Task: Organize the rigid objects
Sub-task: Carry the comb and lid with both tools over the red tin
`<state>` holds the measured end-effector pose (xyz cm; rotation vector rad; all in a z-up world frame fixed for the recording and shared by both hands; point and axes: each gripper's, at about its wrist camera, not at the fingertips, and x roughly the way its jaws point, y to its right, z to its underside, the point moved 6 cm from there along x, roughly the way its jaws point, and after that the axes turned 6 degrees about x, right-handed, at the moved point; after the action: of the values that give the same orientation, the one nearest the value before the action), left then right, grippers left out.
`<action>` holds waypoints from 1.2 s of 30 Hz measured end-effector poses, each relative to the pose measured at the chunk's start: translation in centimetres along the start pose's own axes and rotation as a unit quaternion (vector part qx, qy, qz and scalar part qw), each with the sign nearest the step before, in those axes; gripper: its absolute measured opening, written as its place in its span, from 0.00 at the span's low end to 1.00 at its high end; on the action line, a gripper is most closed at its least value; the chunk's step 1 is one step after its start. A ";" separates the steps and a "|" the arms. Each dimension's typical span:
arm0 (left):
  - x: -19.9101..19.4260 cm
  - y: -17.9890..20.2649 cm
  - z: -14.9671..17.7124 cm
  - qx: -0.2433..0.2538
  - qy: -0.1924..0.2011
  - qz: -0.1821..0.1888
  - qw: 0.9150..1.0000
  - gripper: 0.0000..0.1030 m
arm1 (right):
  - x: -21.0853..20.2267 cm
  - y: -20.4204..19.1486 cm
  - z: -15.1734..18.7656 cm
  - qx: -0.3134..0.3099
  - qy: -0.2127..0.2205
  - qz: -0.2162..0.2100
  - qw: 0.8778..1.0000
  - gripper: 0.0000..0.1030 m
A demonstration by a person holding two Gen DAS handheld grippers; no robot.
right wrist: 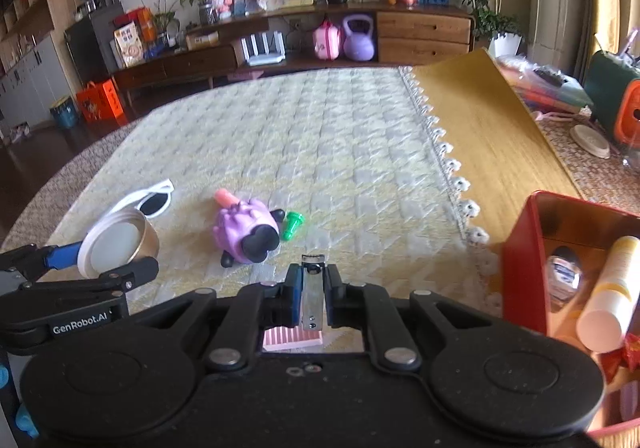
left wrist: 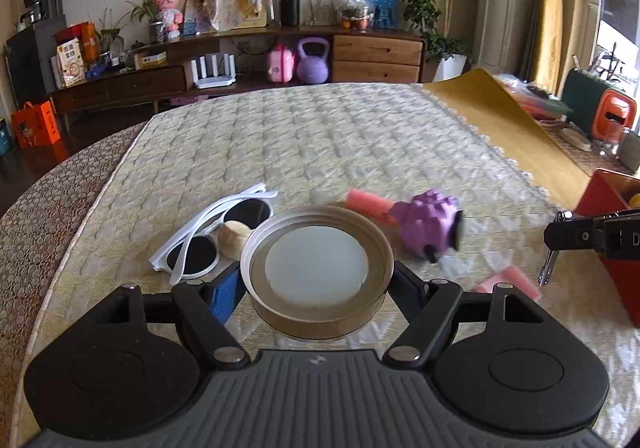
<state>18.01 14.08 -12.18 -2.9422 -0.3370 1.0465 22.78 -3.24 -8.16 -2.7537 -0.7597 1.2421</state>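
Observation:
My left gripper [left wrist: 316, 280] is shut on a round gold jar lid [left wrist: 316, 268] with a white inner disc, held above the quilted table; it also shows in the right wrist view [right wrist: 120, 244]. My right gripper [right wrist: 313, 288] is shut on a metal nail clipper [right wrist: 313, 296], also seen hanging at the right of the left wrist view [left wrist: 550, 260]. A purple spiky toy [left wrist: 426, 226] lies on the table beside a pink roller [left wrist: 366, 204]. White sunglasses [left wrist: 216, 232] and a wooden knob [left wrist: 234, 238] lie to the left.
A red box [right wrist: 520, 260] at the right holds a white-and-yellow bottle [right wrist: 608, 296] and other items. A green cap [right wrist: 293, 226] lies by the purple toy [right wrist: 248, 234]. A pink ribbed block [right wrist: 292, 338] lies under my right gripper. A yellow cloth [right wrist: 480, 128] covers the table's right part.

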 end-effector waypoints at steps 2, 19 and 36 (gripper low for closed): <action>-0.7 0.6 -0.2 0.003 0.003 0.007 1.000 0.74 | -1.0 0.3 0.0 0.003 0.007 -0.001 1.000 0.10; -5.6 7.4 -3.3 0.045 0.032 0.083 0.995 0.74 | -8.8 5.5 0.0 0.042 0.050 0.010 0.998 0.10; -7.4 18.7 -4.3 0.131 0.036 0.160 0.978 0.74 | -13.2 15.5 1.5 0.097 0.083 0.073 0.989 0.10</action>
<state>18.86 -5.39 -5.55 -2.8373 0.2672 0.9191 20.75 -22.97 -3.37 -2.7466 -0.4055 1.0289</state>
